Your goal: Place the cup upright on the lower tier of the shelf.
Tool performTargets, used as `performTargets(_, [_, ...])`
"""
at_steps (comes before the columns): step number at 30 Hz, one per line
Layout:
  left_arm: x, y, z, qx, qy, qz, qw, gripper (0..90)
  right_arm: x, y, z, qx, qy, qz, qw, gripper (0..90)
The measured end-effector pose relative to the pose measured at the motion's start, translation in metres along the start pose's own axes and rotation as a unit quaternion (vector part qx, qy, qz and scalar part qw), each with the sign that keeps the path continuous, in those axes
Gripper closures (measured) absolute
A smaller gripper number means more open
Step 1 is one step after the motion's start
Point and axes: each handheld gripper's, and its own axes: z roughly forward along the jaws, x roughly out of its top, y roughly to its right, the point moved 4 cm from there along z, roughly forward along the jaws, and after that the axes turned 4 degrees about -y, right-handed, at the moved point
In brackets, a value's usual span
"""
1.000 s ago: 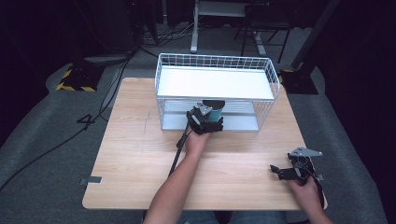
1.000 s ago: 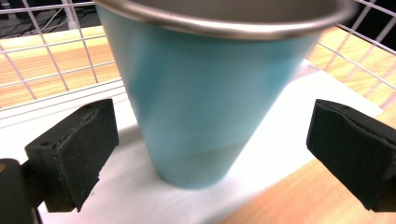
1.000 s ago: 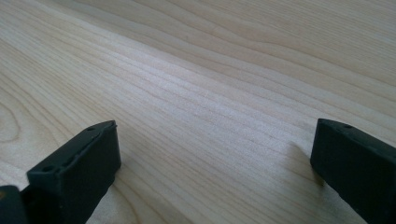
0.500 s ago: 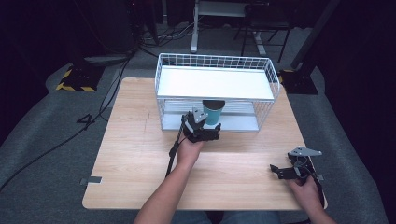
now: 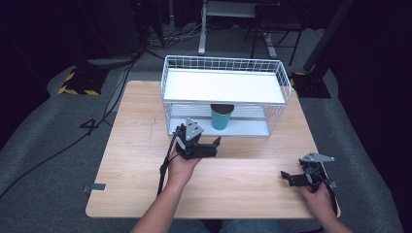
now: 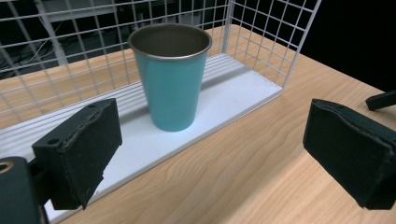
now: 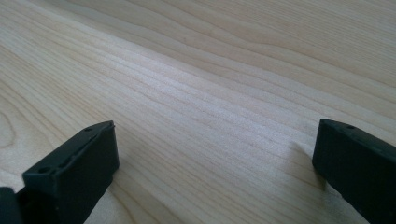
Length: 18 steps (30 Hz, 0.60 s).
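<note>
On the lower shelf of the white wire rack point(image 5: 224, 92), toward twelve o'clock on the worktop point(image 5: 136, 121), a teal cup point(image 5: 222, 118) now stands upright on its own, mouth up and touching nothing but the shelf board. A second ago the left hand-held gripper point(image 5: 214, 145) was up at the rack front with the cup between its jaws; half a second ago it was still at the cup; now it has drawn back toward six o'clock, and its jaws stand spread wide with only air and wood between them. Its own view shows the cup point(image 6: 170, 77) well clear of both black pads, just inside the shelf's front edge. My reading is that the placing is done and the release was clean, since the cup sits level with no tilt. The right hand-held gripper point(image 5: 290, 177) has not moved: it rests low at about four o'clock near the worktop's corner, jaws spread, holding nothing.
</note>
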Motion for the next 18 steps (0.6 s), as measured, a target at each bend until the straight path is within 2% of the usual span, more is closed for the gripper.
performTargets(2, [-0.003,-0.003,-0.009,-0.003,0.003,-0.007,1.0000,5.6,0.000,0.000,0.000,0.000,0.000,0.001,1.0000,0.8])
performTargets(7, [-0.010,-0.007,-0.026,-0.002,0.000,-0.009,1.0000,5.8,0.000,0.000,0.000,0.000,0.000,0.001,1.0000,0.7])
performTargets(9, [-0.014,-0.009,-0.034,-0.001,-0.004,-0.008,1.0000,5.8,0.000,0.000,0.000,0.000,0.000,0.001,1.0000,0.7])
performTargets(11, [-0.017,-0.010,-0.041,-0.001,-0.007,0.003,1.0000,5.9,0.000,0.000,0.000,-0.001,0.000,0.001,1.0000,0.7])
performTargets(18, [-0.036,-0.014,-0.067,-0.007,-0.014,0.003,0.9999,5.9,0.000,0.000,0.000,0.000,0.000,0.001,1.0000,0.7])
